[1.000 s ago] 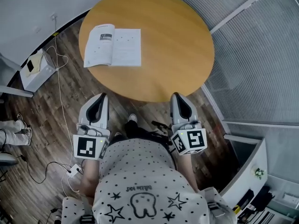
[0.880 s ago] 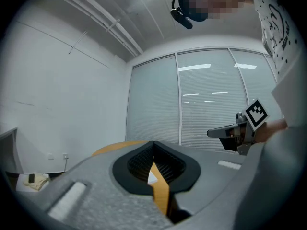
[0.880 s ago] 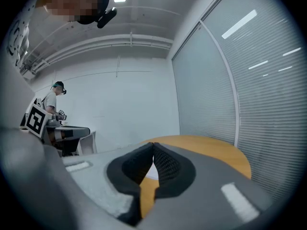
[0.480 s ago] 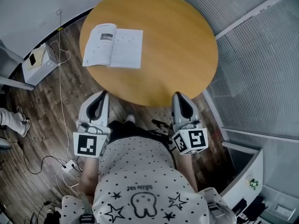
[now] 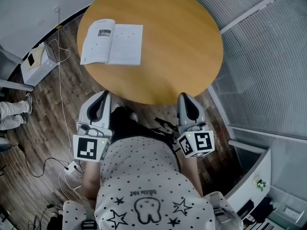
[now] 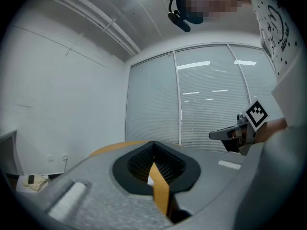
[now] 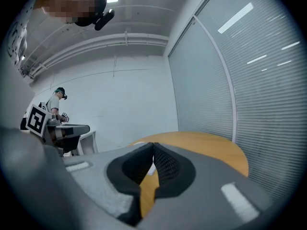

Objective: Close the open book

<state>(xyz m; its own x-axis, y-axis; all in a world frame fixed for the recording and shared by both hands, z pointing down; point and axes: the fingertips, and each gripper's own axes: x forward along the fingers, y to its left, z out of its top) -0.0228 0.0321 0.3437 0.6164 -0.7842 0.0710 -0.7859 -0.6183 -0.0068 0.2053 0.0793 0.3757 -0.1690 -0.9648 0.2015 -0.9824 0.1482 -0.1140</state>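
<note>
1. Floor, dark wood planks (image 5: 43, 123): runs under the bench and under me.
2. Bench, round, honey-coloured wooden top (image 5: 182, 42): stands in front of me, beside a wall of grey slatted blinds (image 5: 268, 71).
3. Book, white-paged paperback, open (image 5: 111, 44): lies flat on the far left part of the bench, close to its left rim. The left page carries a small dark picture near its top. The right page is mostly white with a few small marks. It is well apart from both of my grippers.
4. My left gripper, grey with black ridged pads (image 5: 104, 95): held near the bench's near rim on the left, over the floor. In the left gripper view (image 6: 152, 145) its jaws are pressed together with nothing between them.
5. My right gripper, same make (image 5: 183, 96): held near the near rim on the right. In the right gripper view (image 7: 152, 146) its jaws meet at the tip and it is empty.
6. White box-shaped unit (image 5: 36, 66): stands on the floor left of the bench.
7. White cable (image 5: 62, 109): trails across the floor from that side towards my feet.
</note>
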